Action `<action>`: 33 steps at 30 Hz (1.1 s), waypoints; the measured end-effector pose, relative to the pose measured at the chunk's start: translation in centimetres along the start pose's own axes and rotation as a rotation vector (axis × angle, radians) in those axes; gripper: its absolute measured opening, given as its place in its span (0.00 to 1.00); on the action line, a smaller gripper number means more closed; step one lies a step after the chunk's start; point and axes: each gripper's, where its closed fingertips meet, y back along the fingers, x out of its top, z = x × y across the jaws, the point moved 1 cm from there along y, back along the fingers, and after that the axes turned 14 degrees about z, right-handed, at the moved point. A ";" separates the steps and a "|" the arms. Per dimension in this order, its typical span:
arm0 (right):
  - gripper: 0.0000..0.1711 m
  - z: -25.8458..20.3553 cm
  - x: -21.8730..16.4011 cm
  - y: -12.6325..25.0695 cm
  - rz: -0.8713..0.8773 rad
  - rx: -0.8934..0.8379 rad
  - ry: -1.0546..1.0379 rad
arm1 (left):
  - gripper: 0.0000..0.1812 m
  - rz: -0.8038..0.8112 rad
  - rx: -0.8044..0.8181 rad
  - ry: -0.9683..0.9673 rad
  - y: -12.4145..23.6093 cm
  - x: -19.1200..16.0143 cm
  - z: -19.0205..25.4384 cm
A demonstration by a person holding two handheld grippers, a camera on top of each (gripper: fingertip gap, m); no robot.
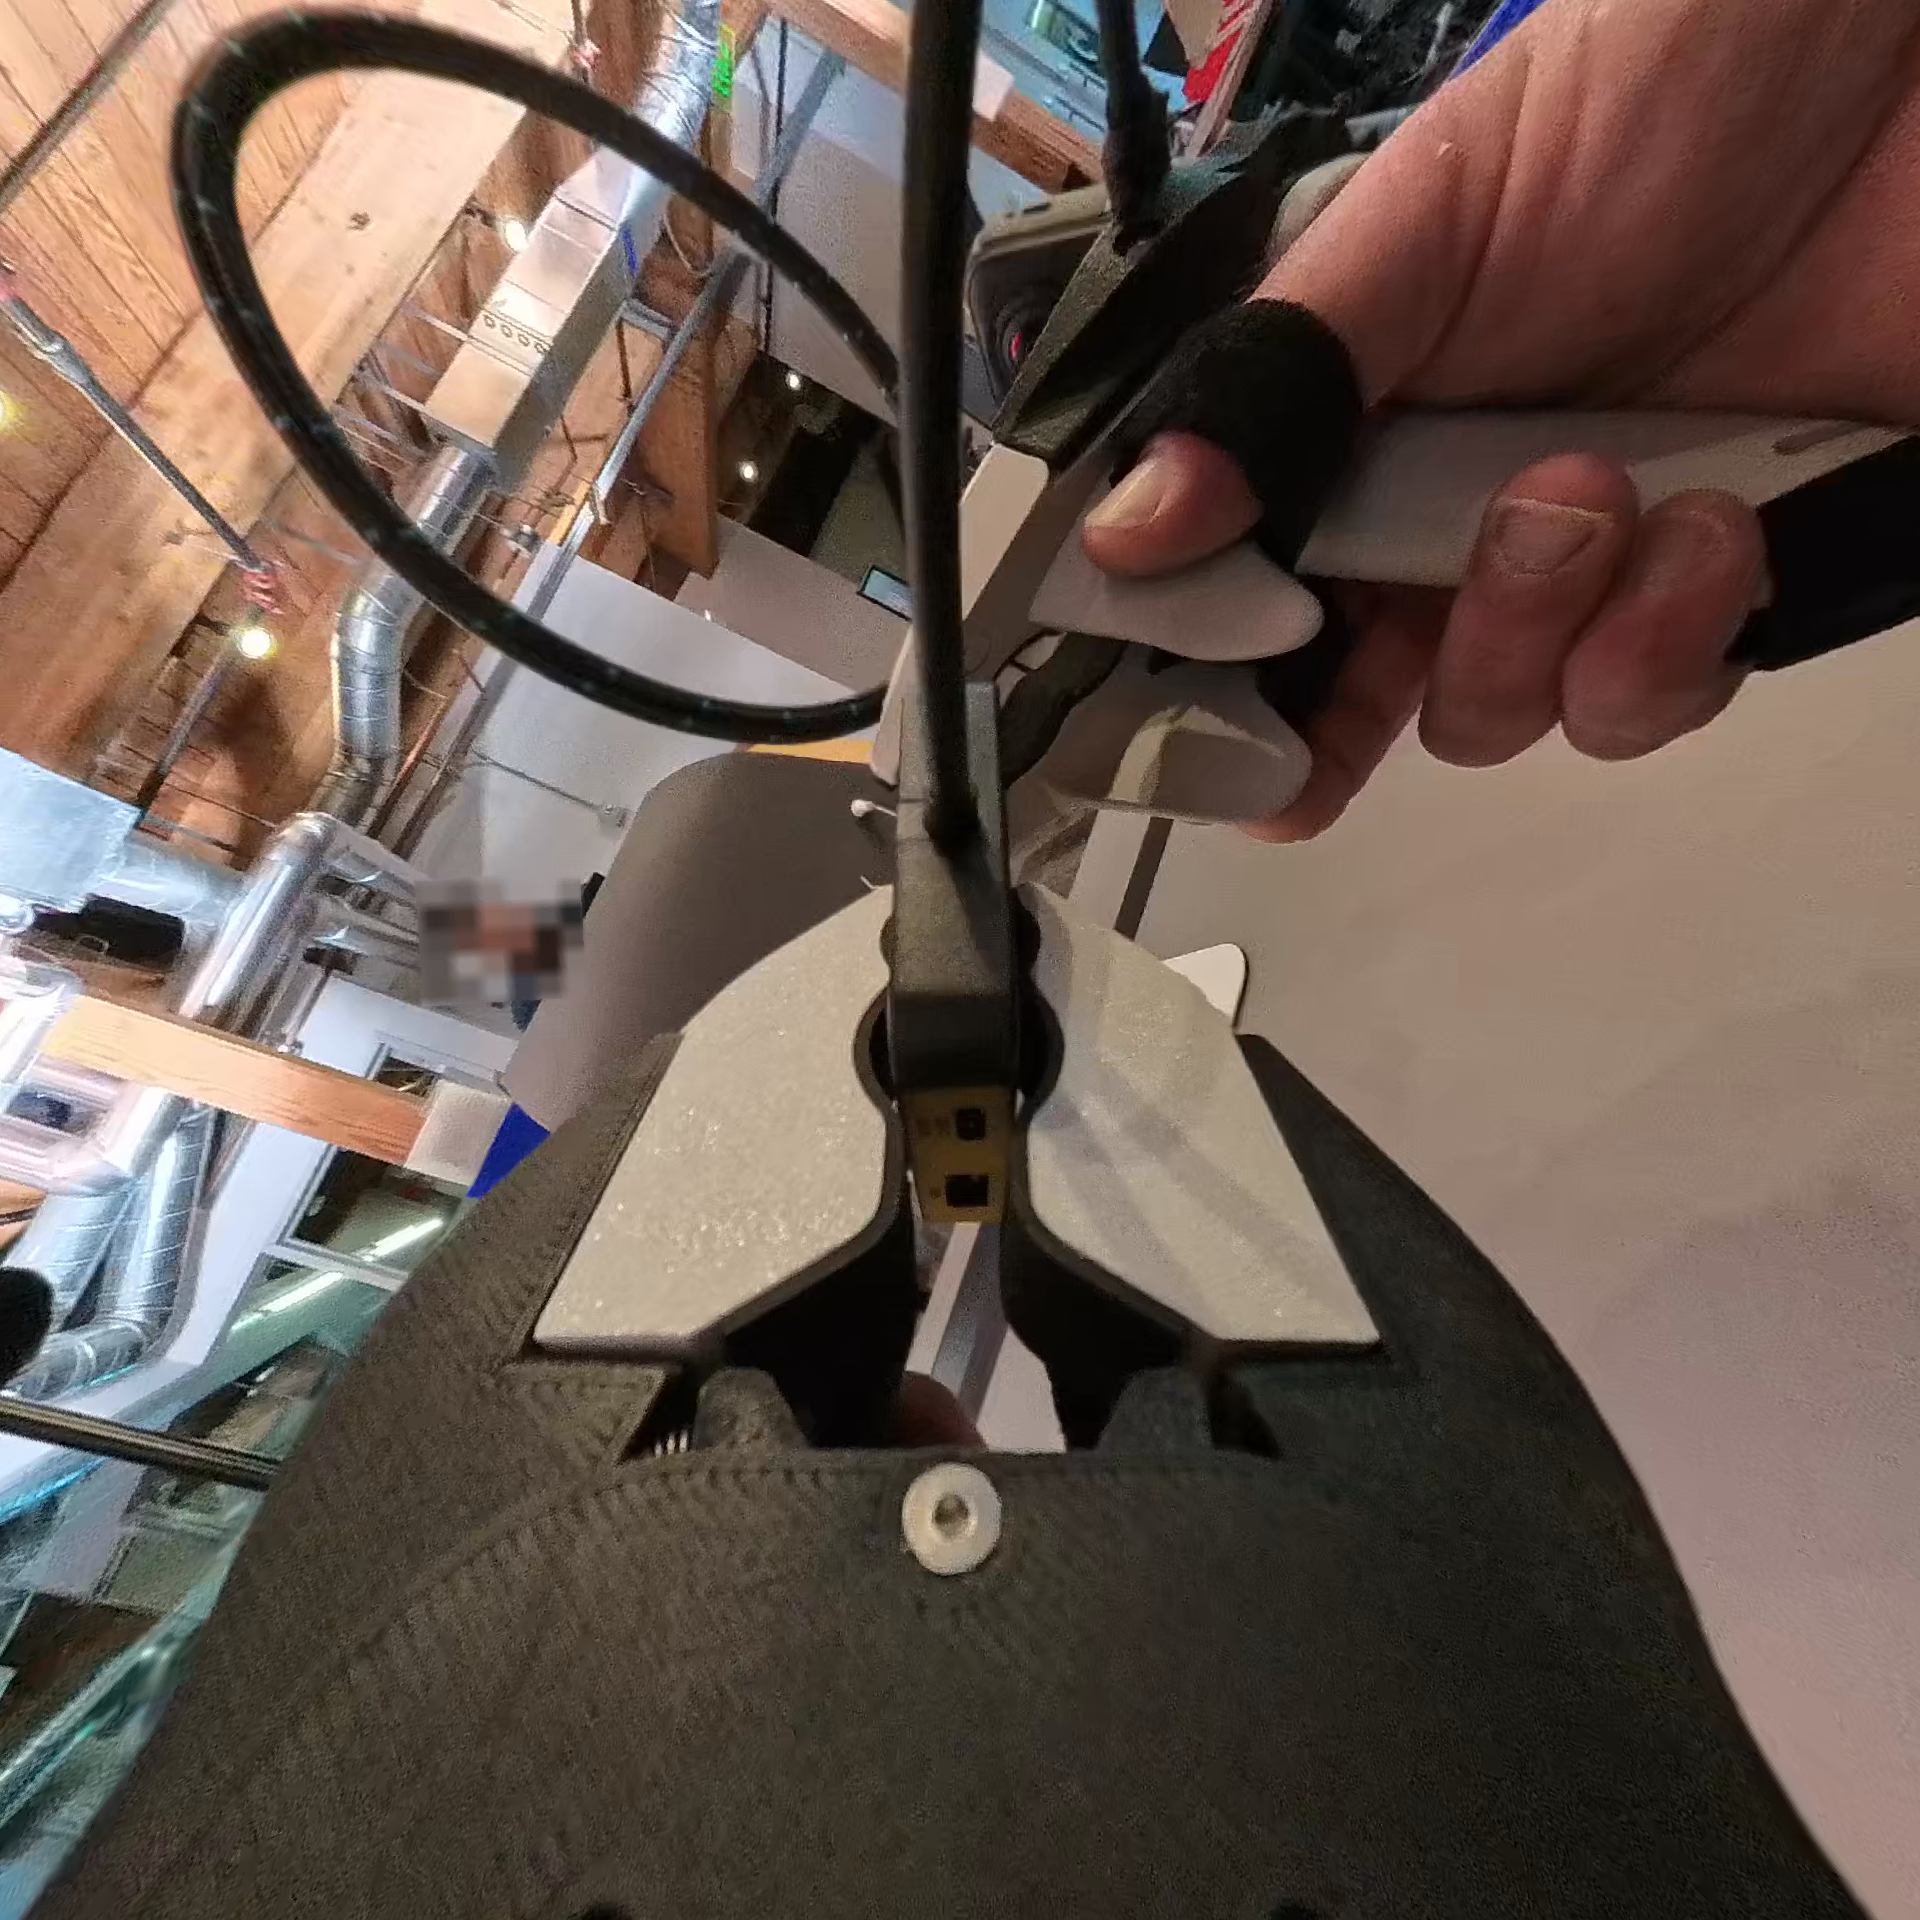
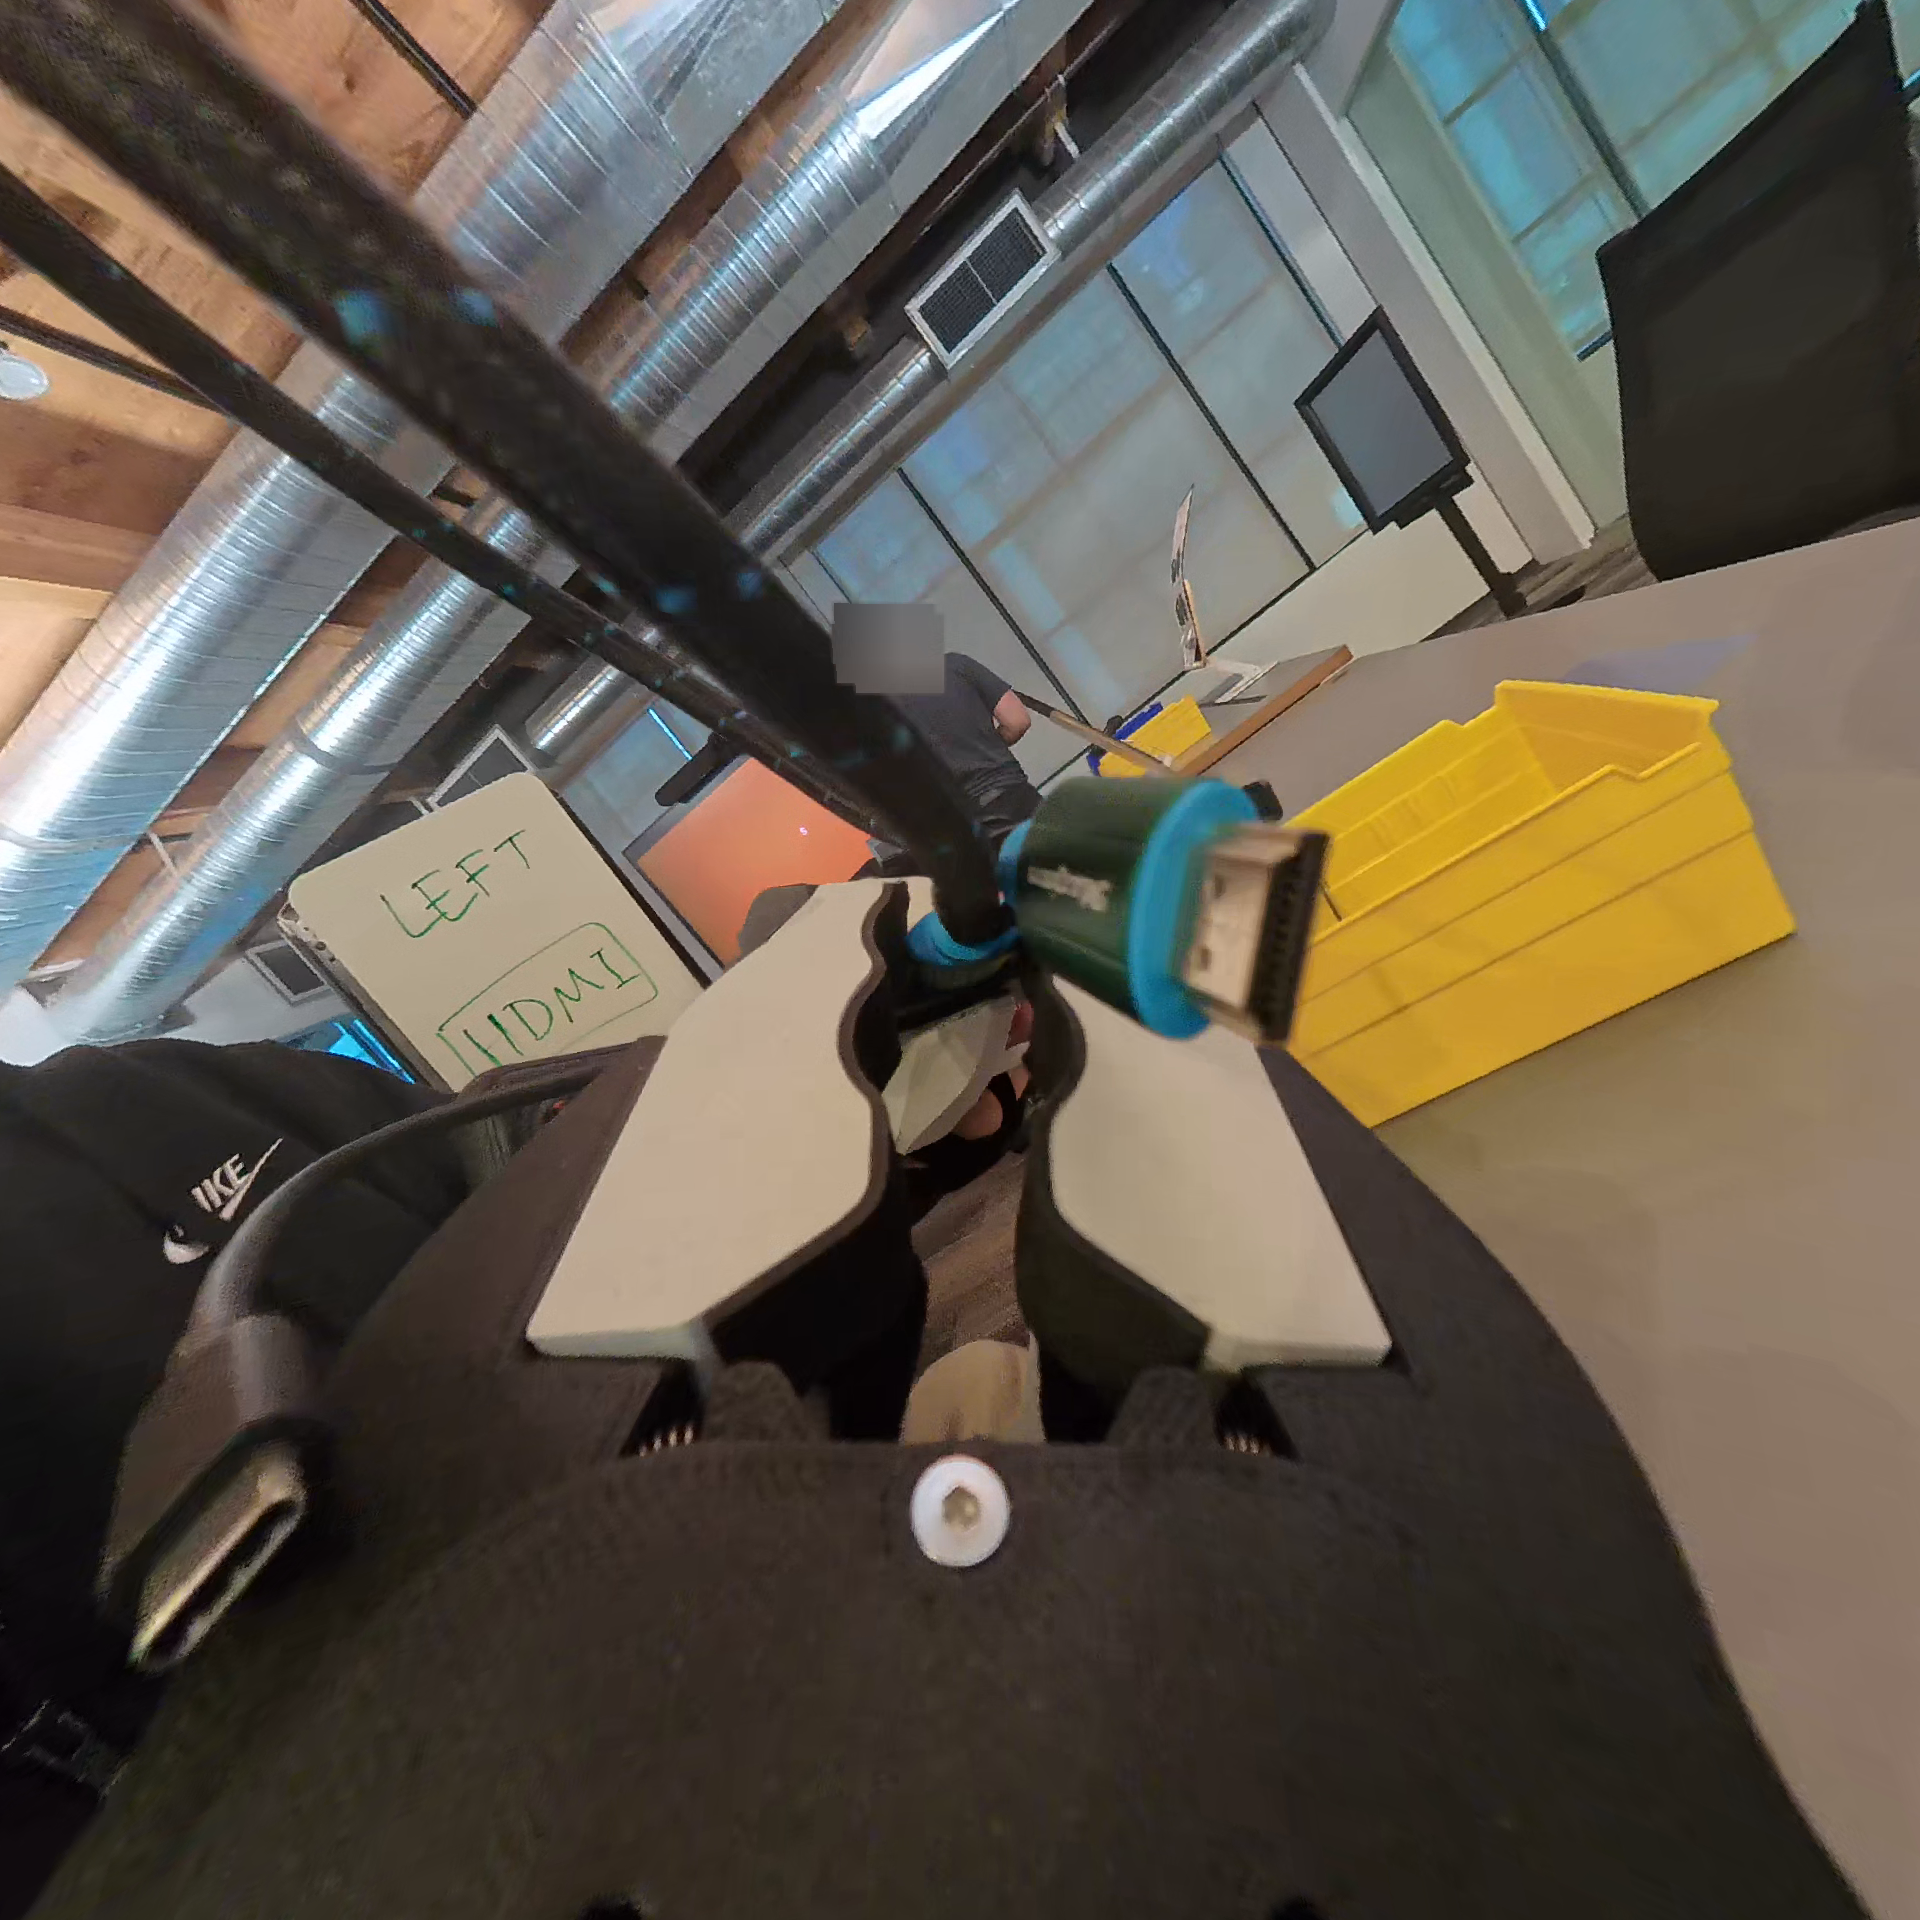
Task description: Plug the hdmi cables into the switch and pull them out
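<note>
Between your left gripper's (image 1: 961, 1117) grey pads, a black gold-tipped HDMI plug (image 1: 954, 997) sits clamped; right gripper (image 2: 961, 987) pinches the braided cable behind its green-blue plug (image 2: 1164, 909) — above the yellow bin (image 2: 1538, 883). Switch isn't visible — find it, then align w/ a port.

A smooth, matte grey desk (image 2: 1662, 1299) fills the right side of the right wrist view, running from the near right corner to a far edge. Directly on it, right of centre and toward the far side, stands a stack of bright yellow open-topped plastic bins (image 2: 1538, 894), nested one inside another, with a stepped cut-out front facing left. Farther off, past the desk's far left edge, a second surface with a pale wood-coloured edge (image 2: 1283, 686) carries another small yellow bin (image 2: 1169, 732); what else rests there is too small to tell. In the left wrist view the same plain grey desk surface (image 1: 1558, 1143) covers the right side, with nothing clearly resting on the visible part.
</note>
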 end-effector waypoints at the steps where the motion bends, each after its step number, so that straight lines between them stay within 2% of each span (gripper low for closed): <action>1: 0.12 0.0 0.0 0.0 0.000 -0.007 0.002 | 0.08 -0.001 0.001 0.001 0.1 0.0 0.0; 3: 0.13 0.2 0.0 0.0 -0.010 -0.026 0.026 | 0.07 -0.003 -0.006 0.047 0.1 -0.1 -0.1; 6: 0.22 0.8 -0.3 0.8 -0.082 -0.072 0.065 | 0.08 -0.008 -0.006 0.064 0.4 -0.4 -0.8; 8: 0.21 1.1 -0.4 1.7 -0.127 -0.096 0.116 | 0.08 -0.005 0.006 0.104 0.7 -0.6 -1.5; 11: 0.16 0.9 -1.1 3.1 -0.243 -0.130 0.310 | 0.08 -0.015 -0.026 0.139 1.0 -1.0 -1.9; 15: 0.14 0.3 -0.5 4.0 -0.351 -0.196 0.850 | 0.08 -0.028 -0.098 0.190 1.2 -1.2 -1.7; 20: 0.14 -1.4 0.0 2.7 -0.477 -0.153 1.493 | 0.07 0.006 -0.169 0.253 1.4 -0.3 -1.6; 23: 0.15 -1.6 -0.3 1.8 -0.560 -0.108 1.754 | 0.07 0.017 -0.209 0.279 1.5 0.3 -1.3; 33: 0.15 -1.1 -0.9 1.1 -0.712 -0.041 1.964 | 0.08 0.036 -0.277 0.283 1.8 1.1 -0.6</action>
